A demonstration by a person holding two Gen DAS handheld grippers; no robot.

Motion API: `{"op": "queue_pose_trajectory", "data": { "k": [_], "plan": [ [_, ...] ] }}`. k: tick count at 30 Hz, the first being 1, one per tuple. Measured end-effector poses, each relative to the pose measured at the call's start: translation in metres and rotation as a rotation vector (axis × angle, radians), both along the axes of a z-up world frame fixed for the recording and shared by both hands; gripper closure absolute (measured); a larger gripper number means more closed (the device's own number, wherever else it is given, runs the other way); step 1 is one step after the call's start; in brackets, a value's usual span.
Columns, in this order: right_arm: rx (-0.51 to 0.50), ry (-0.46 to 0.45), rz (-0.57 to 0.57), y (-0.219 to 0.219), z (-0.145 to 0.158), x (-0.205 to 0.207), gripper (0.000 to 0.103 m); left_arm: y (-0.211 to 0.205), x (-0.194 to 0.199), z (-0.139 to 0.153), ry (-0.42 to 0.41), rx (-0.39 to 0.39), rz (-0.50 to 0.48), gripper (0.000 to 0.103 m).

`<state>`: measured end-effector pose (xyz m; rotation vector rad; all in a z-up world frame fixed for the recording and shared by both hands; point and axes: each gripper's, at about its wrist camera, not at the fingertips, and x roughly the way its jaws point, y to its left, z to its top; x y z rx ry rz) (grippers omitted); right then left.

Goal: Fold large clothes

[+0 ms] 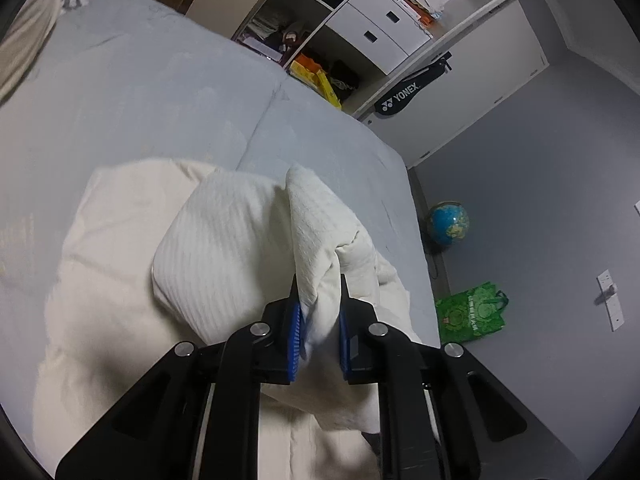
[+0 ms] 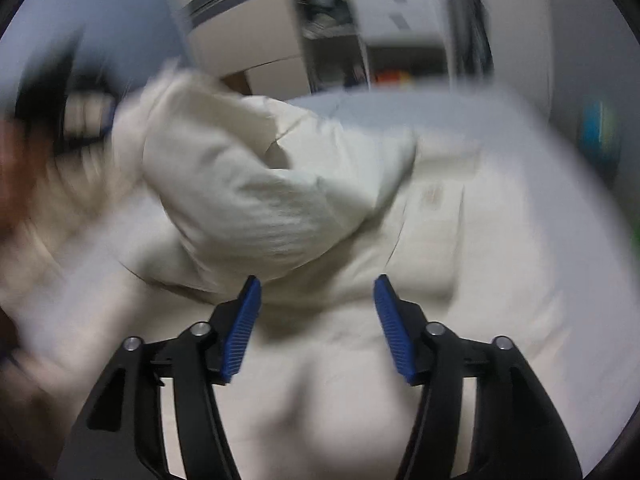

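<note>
Pale blue bed (image 1: 140,112) fills the room's middle; shelving (image 1: 360,32) stands beyond its far edge. On the bed lies the cream garment (image 1: 100,260), partly bunched. My left gripper (image 1: 319,300) pinches a raised fold of it. My right gripper (image 2: 317,294) hovers over it, jaws apart, holding nothing.

We count one cream garment (image 1: 120,264) on the bed (image 1: 140,112), two grippers over it, one globe (image 1: 448,222) and one green bag (image 1: 472,312) on the floor beside the bed.
</note>
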<state>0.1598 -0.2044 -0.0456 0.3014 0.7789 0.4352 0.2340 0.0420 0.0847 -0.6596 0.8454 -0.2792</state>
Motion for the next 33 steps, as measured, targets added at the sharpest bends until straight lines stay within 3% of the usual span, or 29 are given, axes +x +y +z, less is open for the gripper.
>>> {"op": "queue_pose_trajectory", "data": {
  "k": [2, 4, 7, 9, 11, 13, 15, 17, 22, 28, 33],
  "plan": [
    [0.312, 0.181, -0.014, -0.016, -0.018, 0.008, 0.044, 0.0, -0.01, -0.009, 0.008, -0.01, -0.001, 0.089],
    [0.556, 0.302, -0.016, -0.021, -0.036, 0.016, 0.044, 0.0, -0.019, -0.017, 0.018, -0.012, 0.001, 0.089],
    [0.791, 0.397, -0.064, -0.022, -0.052, 0.027, 0.042, 0.002, -0.032, -0.031, 0.036, -0.026, 0.003, 0.089],
    [0.878, 0.432, -0.103, -0.02, -0.056, 0.034, 0.028, 0.004, -0.038, -0.041, 0.048, -0.04, 0.003, 0.09],
    [0.885, 0.488, -0.151, -0.012, -0.062, 0.043, 0.027, 0.005, -0.044, -0.051, 0.061, -0.05, 0.002, 0.09],
    [0.872, 0.508, -0.174, 0.001, -0.063, 0.055, 0.037, 0.006, -0.049, -0.059, 0.072, -0.052, 0.001, 0.09],
    [0.869, 0.467, -0.139, 0.011, -0.054, 0.059, 0.086, 0.007, -0.051, -0.061, 0.074, -0.062, 0.005, 0.09],
    [0.818, 0.383, -0.111, 0.016, -0.032, 0.064, 0.093, 0.009, -0.052, -0.06, 0.069, -0.074, 0.004, 0.09],
    [0.866, 0.199, -0.116, -0.011, -0.005, 0.063, 0.095, -0.005, -0.057, -0.056, 0.043, -0.093, -0.055, 0.091],
    [0.793, 0.29, -0.203, -0.031, -0.061, 0.04, 0.096, -0.026, -0.064, -0.096, 0.125, -0.025, -0.089, 0.09],
    [0.711, 0.298, -0.18, -0.025, -0.083, 0.034, 0.096, -0.033, -0.071, -0.129, 0.143, 0.128, -0.117, 0.084]
  ]
}}
